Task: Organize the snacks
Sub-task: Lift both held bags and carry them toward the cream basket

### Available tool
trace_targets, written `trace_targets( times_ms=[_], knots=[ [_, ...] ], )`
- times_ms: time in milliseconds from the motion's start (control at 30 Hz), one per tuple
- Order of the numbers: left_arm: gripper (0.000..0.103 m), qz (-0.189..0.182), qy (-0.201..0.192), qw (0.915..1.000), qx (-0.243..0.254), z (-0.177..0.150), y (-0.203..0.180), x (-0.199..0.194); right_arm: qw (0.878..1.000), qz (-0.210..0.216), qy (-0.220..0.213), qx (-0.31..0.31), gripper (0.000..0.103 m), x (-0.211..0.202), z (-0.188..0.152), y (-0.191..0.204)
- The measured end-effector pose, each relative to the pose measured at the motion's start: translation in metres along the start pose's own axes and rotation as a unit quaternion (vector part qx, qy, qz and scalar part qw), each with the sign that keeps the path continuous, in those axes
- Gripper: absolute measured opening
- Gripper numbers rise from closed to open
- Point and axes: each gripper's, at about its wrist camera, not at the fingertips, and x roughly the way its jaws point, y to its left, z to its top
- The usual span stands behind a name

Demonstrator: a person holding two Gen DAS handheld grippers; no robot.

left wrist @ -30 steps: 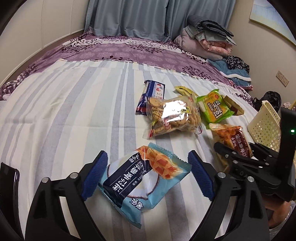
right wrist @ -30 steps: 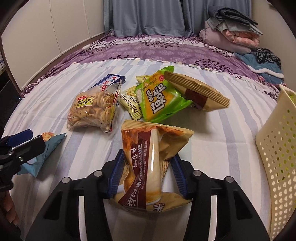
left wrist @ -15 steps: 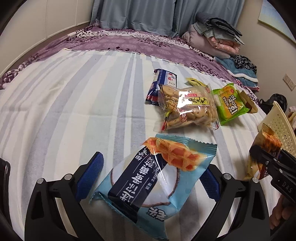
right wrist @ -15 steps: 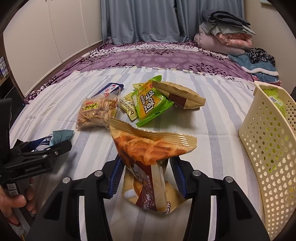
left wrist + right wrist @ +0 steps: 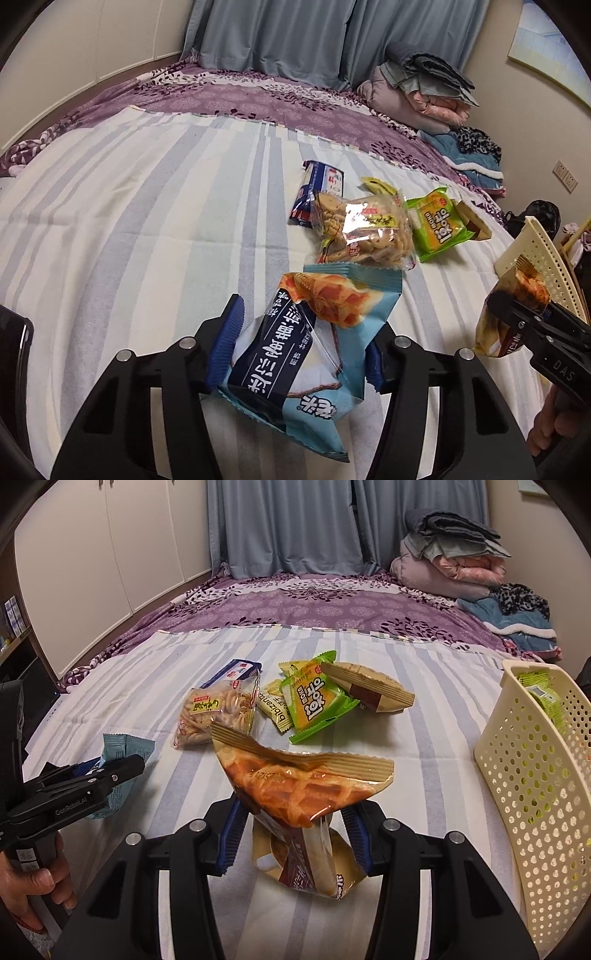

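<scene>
My left gripper is shut on a light blue snack packet and holds it above the striped bed sheet. My right gripper is shut on a brown waffle packet, lifted off the bed; that packet also shows in the left wrist view. A cream perforated basket stands to the right with green packets inside. A clear biscuit bag, a green packet, a brown packet, a yellow packet and a blue-white packet lie in a cluster on the bed.
Folded quilts and clothes are piled at the far right of the bed. A purple patterned cover lies beyond the striped sheet. White wardrobe doors stand on the left. The left gripper shows at the left of the right wrist view.
My left gripper closed on the blue packet and lifted it. My right gripper raised the waffle packet off the bed and moved toward the basket.
</scene>
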Motion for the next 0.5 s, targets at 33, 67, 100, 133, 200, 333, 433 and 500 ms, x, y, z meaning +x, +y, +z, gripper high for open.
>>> trace_targets(
  times_ms=[33, 67, 100, 133, 200, 333, 433, 500],
  knots=[
    [0.058, -0.002, -0.004, 1.0000, 0.001, 0.001, -0.001, -0.004, 1.000, 0.001, -0.003, 0.000, 0.049, -0.003, 0.000, -0.001],
    [0.058, -0.004, -0.009, 1.0000, 0.002, 0.002, -0.002, -0.008, 1.000, 0.002, -0.006, 0.001, 0.049, -0.005, 0.000, -0.001],
    [0.058, -0.007, -0.014, 0.9999, 0.004, 0.004, -0.003, -0.013, 1.000, 0.002, -0.009, 0.001, 0.049, -0.007, 0.001, 0.000],
    [0.058, -0.009, -0.019, 0.9998, 0.006, 0.006, -0.006, -0.018, 1.000, 0.003, -0.012, 0.002, 0.049, -0.010, 0.002, 0.000],
    [0.058, -0.014, -0.027, 0.9995, 0.011, 0.009, -0.009, -0.026, 1.000, 0.005, -0.018, 0.004, 0.049, -0.014, 0.004, -0.001],
    [0.058, -0.023, -0.044, 0.9986, 0.017, 0.015, -0.014, -0.044, 1.000, 0.006, -0.028, 0.006, 0.049, -0.023, 0.006, -0.002],
    [0.058, -0.026, -0.052, 0.9981, 0.021, 0.017, -0.016, -0.054, 0.999, 0.008, -0.034, 0.008, 0.049, -0.030, 0.005, -0.003],
    [0.058, -0.027, -0.055, 0.9979, 0.023, 0.016, -0.017, -0.059, 0.999, 0.010, -0.037, 0.009, 0.049, -0.033, 0.004, -0.005]
  ],
)
